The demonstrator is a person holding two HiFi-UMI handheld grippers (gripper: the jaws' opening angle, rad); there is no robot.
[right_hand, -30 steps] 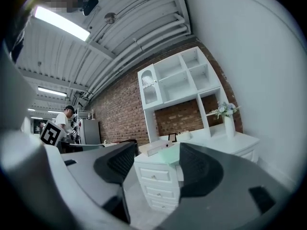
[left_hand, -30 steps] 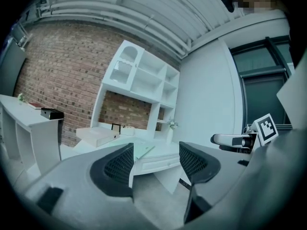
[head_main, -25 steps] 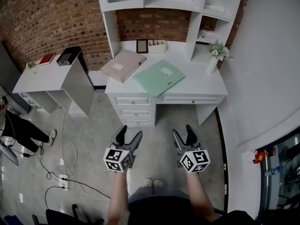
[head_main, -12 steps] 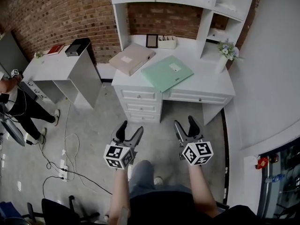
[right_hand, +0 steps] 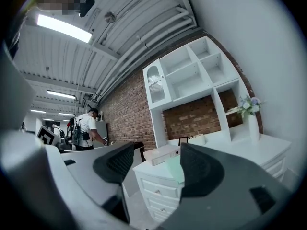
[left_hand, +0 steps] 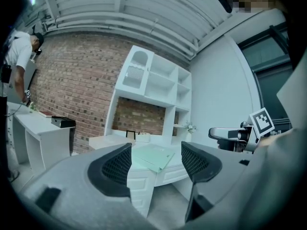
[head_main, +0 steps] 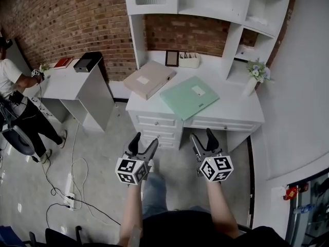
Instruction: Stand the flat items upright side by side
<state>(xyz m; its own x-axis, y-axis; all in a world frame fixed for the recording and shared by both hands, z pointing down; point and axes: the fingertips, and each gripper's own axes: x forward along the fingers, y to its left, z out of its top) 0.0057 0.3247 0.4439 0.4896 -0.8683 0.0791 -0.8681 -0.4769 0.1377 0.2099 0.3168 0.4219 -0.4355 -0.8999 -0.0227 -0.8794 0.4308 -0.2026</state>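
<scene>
Two flat items lie on the white desk (head_main: 226,112): a beige box file (head_main: 149,79) at its left end and a mint-green folder (head_main: 189,96) beside it, overhanging the front edge. The green folder (left_hand: 152,156) also shows between the jaws in the left gripper view. In the right gripper view the beige file (right_hand: 162,154) lies at the desk corner. My left gripper (head_main: 142,144) and right gripper (head_main: 203,139) are both open and empty, held level over the floor in front of the desk drawers, short of the items.
A white shelf unit (head_main: 205,4) rises behind the desk, with a picture frame (head_main: 171,58), a small tray (head_main: 189,60) and a flower vase (head_main: 254,76). A lower side table (head_main: 77,81) stands at the left. Cables (head_main: 61,184) cross the floor. A person (head_main: 15,96) stands at the far left.
I have walked towards the desk: it sits lower and nearer in the head view. Both grippers stay open and empty. The person at the left has come further into view.
</scene>
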